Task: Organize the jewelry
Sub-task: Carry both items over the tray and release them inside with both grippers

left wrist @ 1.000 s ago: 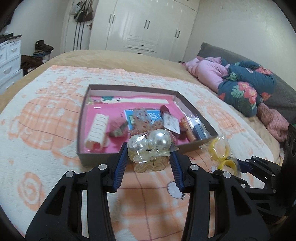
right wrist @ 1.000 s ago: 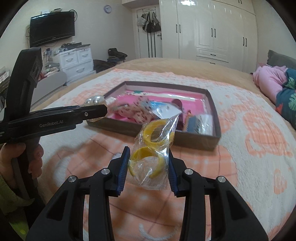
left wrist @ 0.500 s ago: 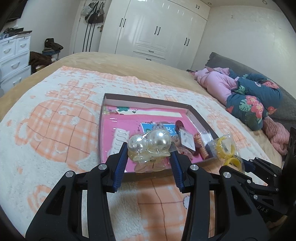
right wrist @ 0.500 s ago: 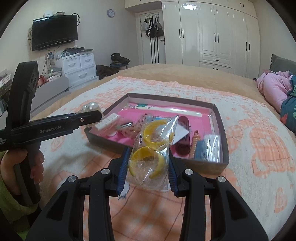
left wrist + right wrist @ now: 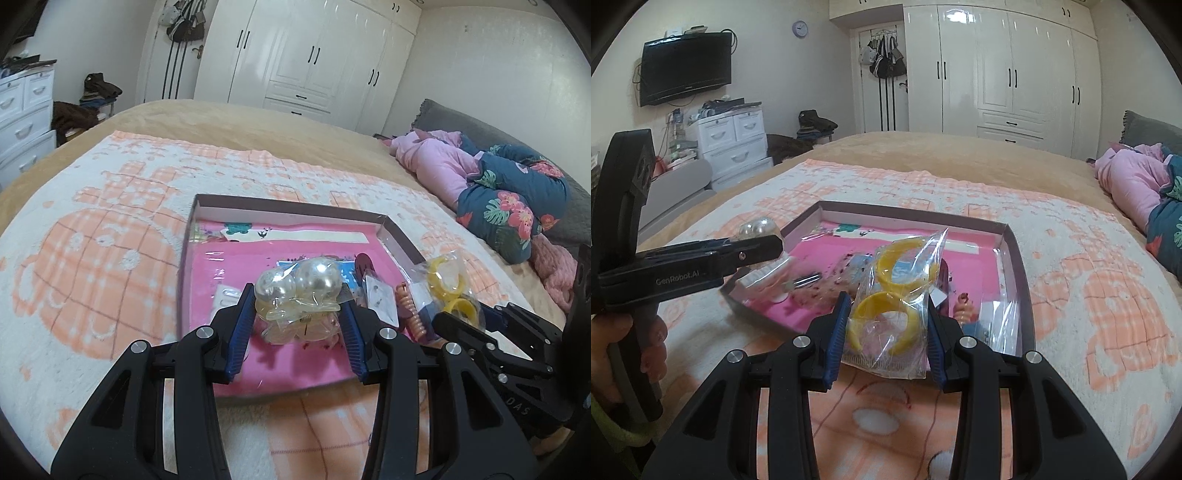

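Both grippers are loaded over the near part of the shallow pink-lined box (image 5: 400, 236), which sits on the orange-and-white blanket (image 5: 92, 236). Left gripper (image 5: 297, 314): jaws closed on a clear bag of large pearl beads (image 5: 299, 291), the beads bulging above the pads. Right gripper (image 5: 886, 325): jaws closed on a clear bag of yellow bangles (image 5: 892, 295), bag top flaring loose above the grip. Box already holds a white comb-like clip (image 5: 768, 277), a carded item (image 5: 380, 299), a coiled peach hair tie (image 5: 408, 306) and other small pieces. Risks, as I judge them: slick plastic could slide between the pads, since round pearls give little purchase; a release from this height could send a bag bouncing over the low rim onto the blanket; the two grippers hang near each other above the box and could knock together; a lowered finger could snag the contents or nudge the box across the soft bedding.
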Tool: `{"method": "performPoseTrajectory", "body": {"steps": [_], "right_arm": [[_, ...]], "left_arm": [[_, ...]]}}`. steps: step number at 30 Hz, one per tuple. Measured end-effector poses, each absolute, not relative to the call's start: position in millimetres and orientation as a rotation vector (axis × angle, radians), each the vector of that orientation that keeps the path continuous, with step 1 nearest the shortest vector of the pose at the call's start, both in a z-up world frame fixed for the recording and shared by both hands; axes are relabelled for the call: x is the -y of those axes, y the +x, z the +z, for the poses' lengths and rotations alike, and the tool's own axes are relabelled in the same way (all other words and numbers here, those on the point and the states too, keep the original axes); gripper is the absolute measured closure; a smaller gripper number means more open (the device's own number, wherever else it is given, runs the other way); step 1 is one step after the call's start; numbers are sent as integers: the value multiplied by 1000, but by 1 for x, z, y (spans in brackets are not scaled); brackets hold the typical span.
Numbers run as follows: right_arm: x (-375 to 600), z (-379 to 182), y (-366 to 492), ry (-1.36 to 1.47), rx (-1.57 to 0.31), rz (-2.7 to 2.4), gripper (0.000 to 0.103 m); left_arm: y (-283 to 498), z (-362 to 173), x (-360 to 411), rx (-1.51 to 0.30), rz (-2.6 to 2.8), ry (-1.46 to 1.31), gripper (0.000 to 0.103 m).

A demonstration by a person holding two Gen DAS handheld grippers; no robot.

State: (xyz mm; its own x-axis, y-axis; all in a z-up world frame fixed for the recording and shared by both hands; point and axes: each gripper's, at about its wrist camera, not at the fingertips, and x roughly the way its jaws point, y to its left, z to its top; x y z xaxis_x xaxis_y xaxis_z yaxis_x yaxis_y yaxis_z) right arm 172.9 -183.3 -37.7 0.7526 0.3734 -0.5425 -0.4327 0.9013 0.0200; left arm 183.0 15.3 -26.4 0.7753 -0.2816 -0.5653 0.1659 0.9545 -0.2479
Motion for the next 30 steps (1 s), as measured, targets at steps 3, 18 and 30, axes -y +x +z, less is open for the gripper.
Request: {"method": "performPoseTrajectory", "body": {"steps": [3, 18, 30], "right_arm": [[181, -45, 184, -117, -588, 430, 67], [183, -64, 214, -70, -656, 402, 64], [191, -54, 190, -62, -605, 395, 51]], "left_arm": [[194, -32, -11, -662, -244, -182, 68], [213, -51, -5, -715, -252, -177, 67], [207, -44, -5, -697, -251, -177, 64]]}}
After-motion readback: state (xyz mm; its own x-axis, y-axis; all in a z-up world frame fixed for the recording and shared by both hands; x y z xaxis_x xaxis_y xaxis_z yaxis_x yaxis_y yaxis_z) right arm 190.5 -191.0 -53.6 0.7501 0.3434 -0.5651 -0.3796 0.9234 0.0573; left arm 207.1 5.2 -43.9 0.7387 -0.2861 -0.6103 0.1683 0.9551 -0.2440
